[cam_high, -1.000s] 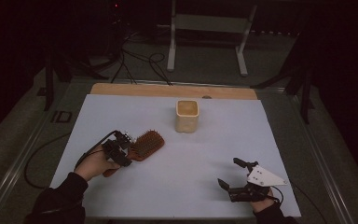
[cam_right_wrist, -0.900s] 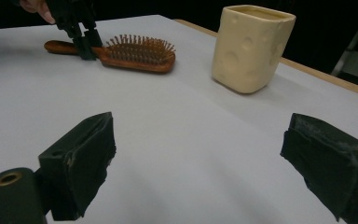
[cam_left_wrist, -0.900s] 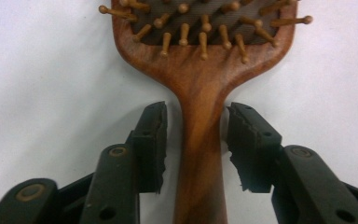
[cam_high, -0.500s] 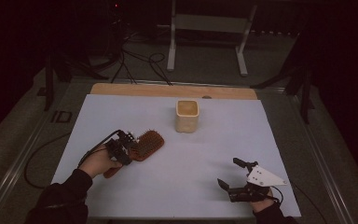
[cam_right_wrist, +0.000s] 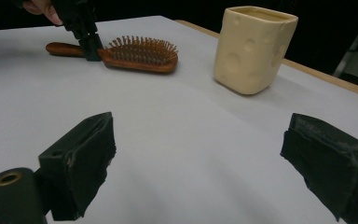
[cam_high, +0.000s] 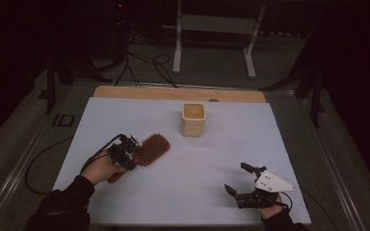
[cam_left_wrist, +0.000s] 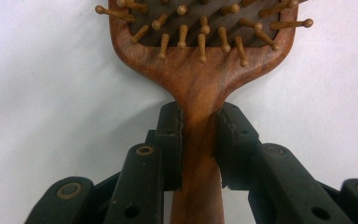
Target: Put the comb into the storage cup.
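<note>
— Where the white worktop point(cam_high: 125, 120) carries stock, what is item one?
— Hairbrush point(cam_high: 150, 149), wooden, bristles up, lying left of centre. Left gripper point(cam_high: 127, 153) is clamped on its neck, just below the paddle; the person's left hand point(cam_high: 102, 167) holds the tool.

— What does the left gripper view add?
— Both jaws pressed flat against the reddish-brown handle point(cam_left_wrist: 198, 154); wooden pins with ball tips set in a dark cushion point(cam_left_wrist: 205, 14). The high view is too coarse for that.

— Item two?
— Cup point(cam_high: 193, 119), cream, squarish, dimpled walls, upright, near the worktop's far middle, well apart from the hairbrush. The dimples read clearly in the right gripper view point(cam_right_wrist: 254, 46), not from above.

— Right gripper?
— Right gripper point(cam_high: 241, 180), near front right corner, jaws spread wide, nothing between them; grey three-cornered plate point(cam_high: 272, 182) on top.

— Any brand, label, writing?
— None legible on hairbrush or cup. A small dark marking point(cam_high: 63, 120) sits beside the worktop's left edge; too blurred to read.

— Surroundings?
— Cables point(cam_high: 144, 62) and a metal stand point(cam_high: 214, 29) on the floor beyond.
</note>
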Available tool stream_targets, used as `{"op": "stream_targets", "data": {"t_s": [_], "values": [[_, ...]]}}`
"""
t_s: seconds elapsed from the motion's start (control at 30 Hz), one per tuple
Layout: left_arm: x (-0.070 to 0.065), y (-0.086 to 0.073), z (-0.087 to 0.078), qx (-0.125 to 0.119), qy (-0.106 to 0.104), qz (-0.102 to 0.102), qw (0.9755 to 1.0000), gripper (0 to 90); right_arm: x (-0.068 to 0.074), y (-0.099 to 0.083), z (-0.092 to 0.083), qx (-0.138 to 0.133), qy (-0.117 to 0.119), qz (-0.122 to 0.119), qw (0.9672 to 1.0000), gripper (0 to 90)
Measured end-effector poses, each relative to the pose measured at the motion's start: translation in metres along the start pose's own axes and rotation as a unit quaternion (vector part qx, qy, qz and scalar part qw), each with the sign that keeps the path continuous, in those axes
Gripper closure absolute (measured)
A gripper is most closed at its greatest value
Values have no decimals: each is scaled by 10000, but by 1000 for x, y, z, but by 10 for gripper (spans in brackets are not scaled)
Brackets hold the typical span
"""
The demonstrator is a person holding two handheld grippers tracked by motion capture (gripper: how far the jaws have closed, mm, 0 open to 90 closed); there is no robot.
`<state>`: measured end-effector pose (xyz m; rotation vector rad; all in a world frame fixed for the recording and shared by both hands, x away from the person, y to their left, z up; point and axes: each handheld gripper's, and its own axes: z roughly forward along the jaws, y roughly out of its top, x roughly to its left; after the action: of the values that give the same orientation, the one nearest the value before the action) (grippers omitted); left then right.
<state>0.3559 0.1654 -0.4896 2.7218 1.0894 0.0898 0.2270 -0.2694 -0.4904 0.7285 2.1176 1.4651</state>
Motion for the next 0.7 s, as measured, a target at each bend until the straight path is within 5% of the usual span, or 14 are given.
{"op": "stream_targets", "data": {"t_s": [0.7], "values": [[-6,-9,-11,-839,133,-144,9963,735,-1,0,-1,-12,-9,8,10000,86]]}}
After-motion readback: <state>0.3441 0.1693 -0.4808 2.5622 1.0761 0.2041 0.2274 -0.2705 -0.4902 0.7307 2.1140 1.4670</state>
